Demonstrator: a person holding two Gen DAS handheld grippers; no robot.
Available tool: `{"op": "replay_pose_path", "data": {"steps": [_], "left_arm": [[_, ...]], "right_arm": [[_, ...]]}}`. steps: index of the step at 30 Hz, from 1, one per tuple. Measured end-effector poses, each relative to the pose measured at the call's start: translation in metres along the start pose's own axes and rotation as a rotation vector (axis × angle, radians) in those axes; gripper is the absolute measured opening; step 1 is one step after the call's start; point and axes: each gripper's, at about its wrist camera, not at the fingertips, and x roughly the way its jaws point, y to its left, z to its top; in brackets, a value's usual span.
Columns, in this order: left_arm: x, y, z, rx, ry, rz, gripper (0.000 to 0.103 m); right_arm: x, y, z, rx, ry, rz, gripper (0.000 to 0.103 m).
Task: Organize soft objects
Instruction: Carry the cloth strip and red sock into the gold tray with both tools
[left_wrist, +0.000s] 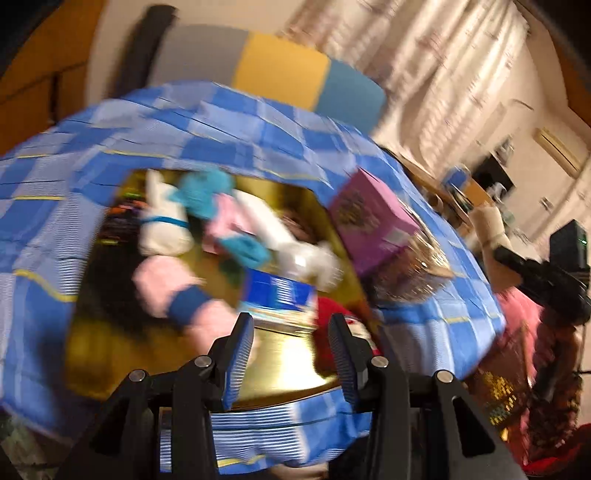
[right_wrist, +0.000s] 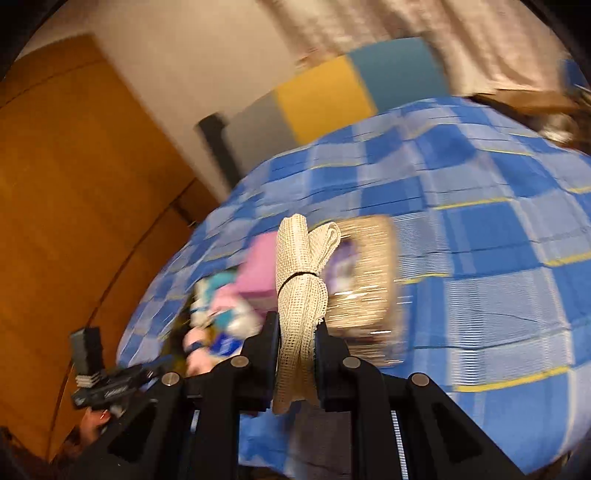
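- A blue-and-white checked cloth (right_wrist: 480, 229) with thin yellow lines covers the table.
- A purple box (left_wrist: 373, 218) stands on it, at about 2 o'clock from the gold tray (left_wrist: 288, 350).
- Behind, toward 12 o'clock, a panel (left_wrist: 280, 66) of grey, yellow and blue blocks.
- Pale curtains (left_wrist: 443, 55) hang at 1 o'clock.
- An orange-brown wooden door (right_wrist: 74, 184) fills the side at 9 o'clock in the right wrist view.

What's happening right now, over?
Left gripper open, empty, over gold tray of rolled soft items. Right gripper shut on beige mesh roll, lifted above checkered cloth. Purple box beside tray.
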Motion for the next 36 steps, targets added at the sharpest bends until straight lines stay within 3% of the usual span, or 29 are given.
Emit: {"op": "replay_pose_path", "data": {"steps": [6,13,20,25,31,36], "left_arm": [[-0.033,0.027,-0.007,-0.049,-0.094,0.116,0.042],[-0.058,0.051,-0.015,-0.12,-0.133,0.16,0.042],[-0.071,0.059,-0.026,-0.159,-0.128,0.253,0.042],[-0.081,0.066,-0.033,-0.184,-0.12,0.381,0.042],[-0.088,0.079,-0.039,-0.228,-0.107,0.456,0.042],[-0.092,0.085,-0.043,-0.245,-0.111,0.478,0.042]], "right_arm": [[0.069,0.07,-0.009,-0.133,0.167,0.126,0.017],[0.139,0.133,-0.025,-0.313,0.32,0.195,0.017],[0.209,0.186,-0.052,-0.623,0.501,0.203,0.017],[0.252,0.217,-0.07,-0.795,0.594,0.212,0.017],[0.283,0.232,-0.083,-0.921,0.678,0.192,0.017],[0.293,0.23,-0.088,-0.925,0.706,0.178,0.023]]}}
